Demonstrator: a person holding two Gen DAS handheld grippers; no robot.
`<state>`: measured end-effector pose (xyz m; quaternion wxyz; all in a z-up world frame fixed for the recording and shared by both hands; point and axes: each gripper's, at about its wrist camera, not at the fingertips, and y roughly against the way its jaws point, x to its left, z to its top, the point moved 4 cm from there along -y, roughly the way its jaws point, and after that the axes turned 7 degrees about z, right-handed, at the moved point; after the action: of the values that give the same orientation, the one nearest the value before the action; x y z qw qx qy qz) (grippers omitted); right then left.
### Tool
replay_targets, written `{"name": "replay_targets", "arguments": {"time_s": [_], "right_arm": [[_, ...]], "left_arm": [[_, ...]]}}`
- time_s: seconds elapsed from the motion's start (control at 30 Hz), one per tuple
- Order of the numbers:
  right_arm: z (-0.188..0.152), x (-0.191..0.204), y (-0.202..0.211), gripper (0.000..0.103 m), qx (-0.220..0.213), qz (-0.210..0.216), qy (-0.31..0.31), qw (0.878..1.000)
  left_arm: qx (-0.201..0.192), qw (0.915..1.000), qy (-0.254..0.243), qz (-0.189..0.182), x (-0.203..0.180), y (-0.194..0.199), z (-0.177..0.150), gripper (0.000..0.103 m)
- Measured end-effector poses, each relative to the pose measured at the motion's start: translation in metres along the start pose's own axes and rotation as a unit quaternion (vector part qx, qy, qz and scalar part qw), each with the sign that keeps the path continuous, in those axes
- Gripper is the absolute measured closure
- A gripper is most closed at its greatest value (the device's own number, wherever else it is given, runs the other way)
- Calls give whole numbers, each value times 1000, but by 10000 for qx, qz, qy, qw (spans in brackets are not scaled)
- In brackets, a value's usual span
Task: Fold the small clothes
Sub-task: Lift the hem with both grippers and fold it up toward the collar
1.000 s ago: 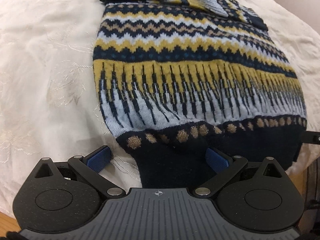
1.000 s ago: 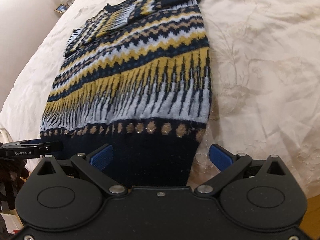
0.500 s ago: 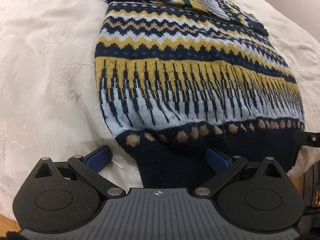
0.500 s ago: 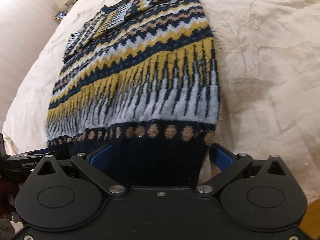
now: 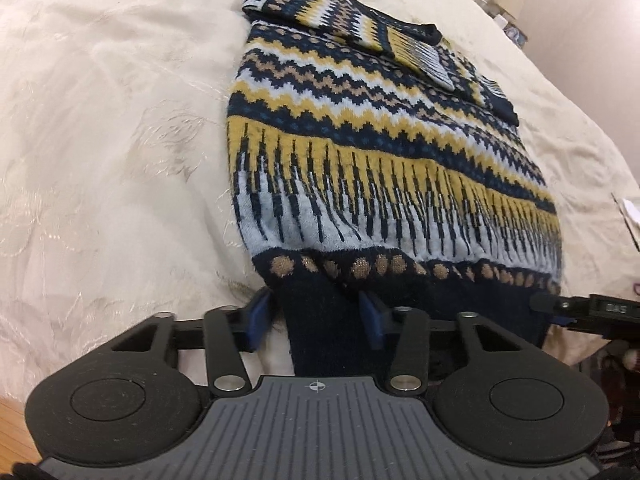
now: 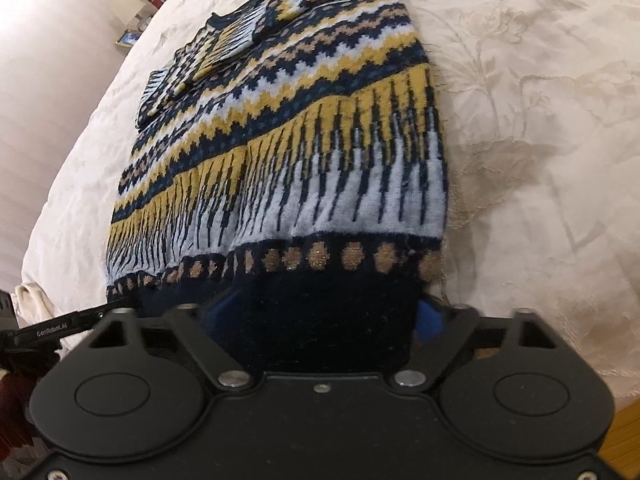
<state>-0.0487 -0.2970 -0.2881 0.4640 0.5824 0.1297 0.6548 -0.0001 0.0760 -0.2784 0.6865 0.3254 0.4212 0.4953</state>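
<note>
A patterned knit sweater (image 5: 380, 152) in navy, yellow and pale blue lies flat on a cream bedspread, sleeves folded across its far end. It also shows in the right wrist view (image 6: 304, 152). My left gripper (image 5: 314, 322) straddles the left corner of the navy hem (image 5: 332, 328), jaws partly closed with the fabric between the blue pads. My right gripper (image 6: 324, 316) straddles the hem's right corner (image 6: 332, 312), jaws open wide around it.
The cream embroidered bedspread (image 5: 100, 140) spreads left of the sweater and to its right (image 6: 540, 140). The bed's near edge is just below both grippers, with wood floor (image 6: 624, 440) beyond. A pale wall and small shelf items (image 6: 136, 24) stand at the far side.
Both grippers have pushed forward onto the hem. The left jaws have narrowed around the hem corner. The right jaws stay wide.
</note>
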Motion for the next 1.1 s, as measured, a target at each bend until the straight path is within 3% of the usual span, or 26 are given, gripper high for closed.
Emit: {"name": "replay_targets", "arguments": {"time_s": [0.03,0.1,0.2,0.23,0.57,1.1], "right_arm": [[0,-2,1,43,-6,22,-59,10000],[1,-5,2,65,38,147,-178,9997],[4,0,5,77,71,130,-78,9999],[4,3,6,78,74,109,-38,9999],[18,23,50,83,-415,659,-19,9970],[96,42,66,83,-1004,1178,99,9879]], "left_arm": [[29,10000,30,-51,-1,0,1,69],[87,9998,108,-133,-1,1,2,80],[44,9996,243,-165,-2,7,3,93],[-7,9994,284,-190,-3,9,5,97],[-696,9941,607,-569,-15,60,33,97],[-1578,9803,1061,-539,-28,80,112,97]]}}
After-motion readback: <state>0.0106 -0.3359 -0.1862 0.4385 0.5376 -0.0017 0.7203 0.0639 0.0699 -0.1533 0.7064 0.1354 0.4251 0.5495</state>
